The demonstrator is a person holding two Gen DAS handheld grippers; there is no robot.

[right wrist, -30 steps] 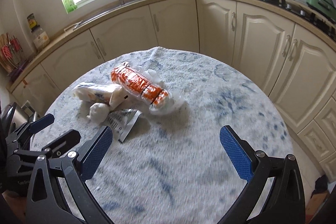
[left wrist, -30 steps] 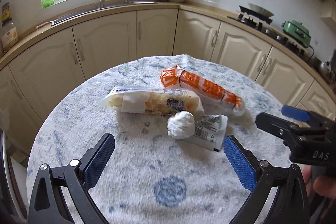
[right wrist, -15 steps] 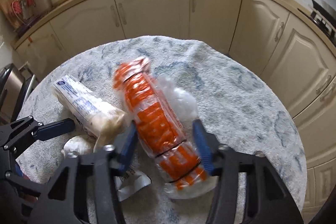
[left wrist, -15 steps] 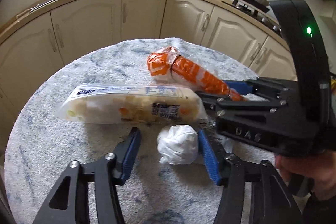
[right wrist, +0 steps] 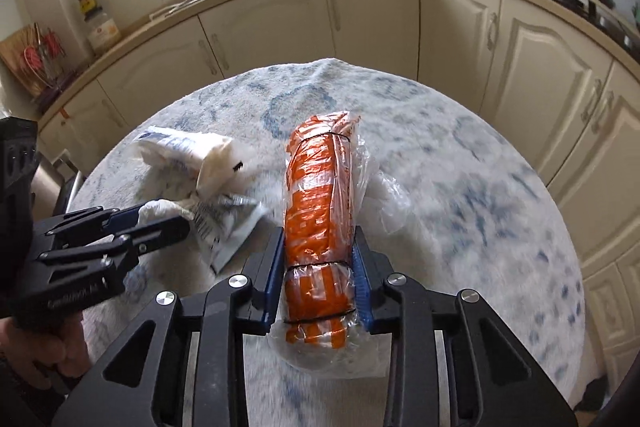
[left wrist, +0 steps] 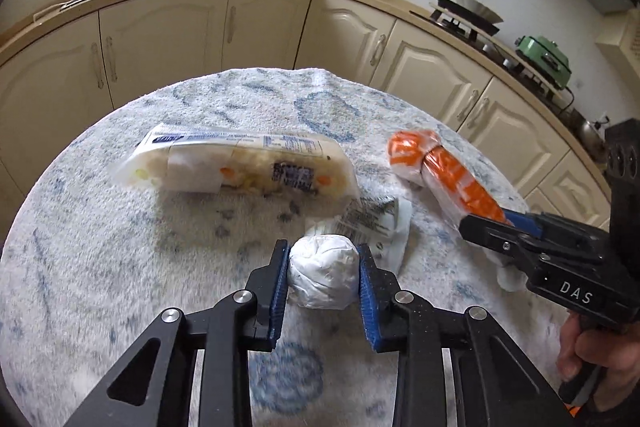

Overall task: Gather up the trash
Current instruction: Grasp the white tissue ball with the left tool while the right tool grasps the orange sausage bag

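Left wrist view: the left gripper [left wrist: 323, 269] is clamping a crumpled white wad [left wrist: 323, 277] between its blue pads [left wrist: 280, 291], the jaws having just been closing around it. The wad is sitting on the round table's blue-and-white cloth [left wrist: 120, 247], touching a flattened printed wrapper [left wrist: 372, 223] just behind it. Farther back, a long clear food packet [left wrist: 244, 167] is lying across the cloth, untouched.

Right wrist view: the right gripper [right wrist: 318, 267] is gripping an orange plastic-wrapped roll [right wrist: 320, 211] near its lower end, its jaws likewise having just been closing, with both pads pressing into the crinkled film. The roll is stretching away from the gripper toward the far side of the table, and loose clear plastic [right wrist: 384, 195] is trailing off its right flank. A hand [right wrist: 48, 351] is holding the left tool at the frame's lower left.

Both pickups appear to be at the grasp stage, with two pieces secured and the packet and wrapper waiting. Next, each hand is likely needing to lift straight off the cloth, keeping the squeeze firm, since the soft wad and slippery film could slide free, and carry the load to a bin, which neither view is showing.
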